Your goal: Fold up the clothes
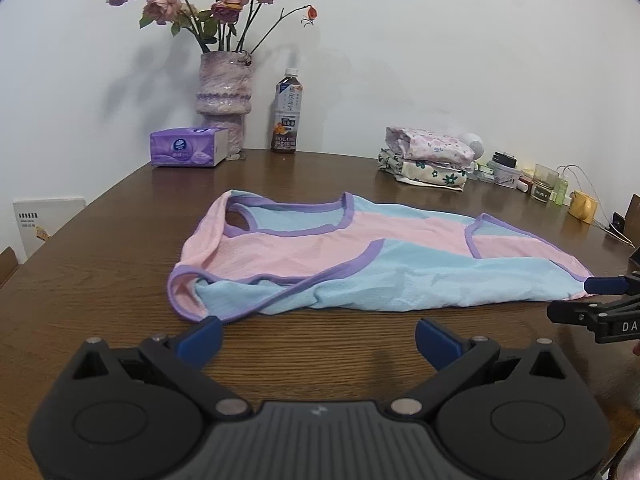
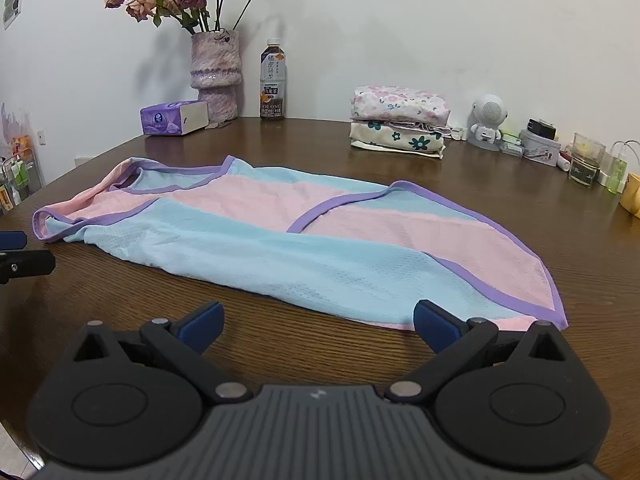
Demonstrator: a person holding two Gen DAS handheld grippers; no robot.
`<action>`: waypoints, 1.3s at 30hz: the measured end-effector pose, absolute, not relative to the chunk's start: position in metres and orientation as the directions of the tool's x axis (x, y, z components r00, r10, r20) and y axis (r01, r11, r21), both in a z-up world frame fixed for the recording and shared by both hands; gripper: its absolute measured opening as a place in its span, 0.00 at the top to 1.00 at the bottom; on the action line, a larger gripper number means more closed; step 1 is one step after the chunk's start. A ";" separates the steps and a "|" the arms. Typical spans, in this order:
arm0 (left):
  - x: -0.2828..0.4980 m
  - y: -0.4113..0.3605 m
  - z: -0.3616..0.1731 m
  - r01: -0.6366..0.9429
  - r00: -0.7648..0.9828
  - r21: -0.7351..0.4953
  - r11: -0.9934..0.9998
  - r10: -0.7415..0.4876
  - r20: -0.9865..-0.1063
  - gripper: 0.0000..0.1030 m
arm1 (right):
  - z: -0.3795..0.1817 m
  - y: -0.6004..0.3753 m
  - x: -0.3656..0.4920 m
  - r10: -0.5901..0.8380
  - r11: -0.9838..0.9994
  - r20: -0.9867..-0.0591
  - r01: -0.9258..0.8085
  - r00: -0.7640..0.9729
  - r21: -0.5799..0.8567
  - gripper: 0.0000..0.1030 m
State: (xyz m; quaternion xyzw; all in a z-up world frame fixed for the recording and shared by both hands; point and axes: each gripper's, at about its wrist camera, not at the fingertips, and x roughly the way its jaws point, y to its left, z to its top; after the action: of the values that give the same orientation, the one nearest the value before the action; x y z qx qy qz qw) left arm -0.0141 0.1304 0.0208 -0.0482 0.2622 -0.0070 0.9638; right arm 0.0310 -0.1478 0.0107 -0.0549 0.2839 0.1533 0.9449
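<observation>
Lying flat on the table [image 1: 100, 280], the shirt [image 1: 360, 264] waits; both grippers, left gripper [image 1: 318, 338] and right gripper [image 2: 319, 322], sit apart nearby, probably ready to grab its near edge.

Top of the left wrist view slices through the roses [image 1: 208, 4], upper blooms lost past the edge. At its right edge the right gripper [image 1: 600, 300] pokes in only partly, body cut away, finger spread unreadable. Flip to the right wrist view: the left gripper [image 2: 18, 256] is a sliver at the left edge. The vase's [image 2: 216, 72] foot sits behind the tissue box [image 2: 174, 118]. Bottle label [image 2: 273, 80] print mostly too fine to read. The yellow object [image 2: 632, 200] is chopped by the right edge. Small clutter by the glass jar [image 2: 586, 160] too tiny to identify.
</observation>
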 end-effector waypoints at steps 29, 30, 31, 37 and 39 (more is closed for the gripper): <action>0.028 0.179 0.027 0.249 0.743 0.336 0.908 0.043 -0.668 0.60 | 0.020 -0.132 0.063 0.206 0.945 -0.548 -0.310 0.810 -0.102 0.00; 0.028 0.179 0.028 0.262 0.738 0.338 0.904 0.039 -0.674 0.63 | 0.020 -0.133 0.065 0.203 0.947 -0.548 -0.305 0.811 -0.101 0.00; 0.028 0.180 0.028 0.273 0.734 0.340 0.900 0.034 -0.679 0.63 | 0.020 -0.134 0.066 0.199 0.948 -0.548 -0.301 0.812 -0.101 0.00; 0.028 0.187 0.030 0.305 0.717 0.331 0.893 0.014 -0.697 0.64 | 0.016 -0.137 0.072 0.187 0.952 -0.555 -0.289 0.811 -0.103 0.00; 0.030 0.186 0.030 0.319 0.717 0.334 0.887 0.005 -0.697 0.70 | 0.015 -0.138 0.073 0.184 0.953 -0.556 -0.287 0.810 -0.103 0.00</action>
State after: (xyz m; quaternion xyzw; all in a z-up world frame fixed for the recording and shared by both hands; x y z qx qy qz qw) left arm 0.0295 0.1859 0.0304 0.2213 0.3661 -0.0871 0.8997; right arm 0.0731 -0.1376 0.0151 -0.0911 0.2818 0.1242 0.9470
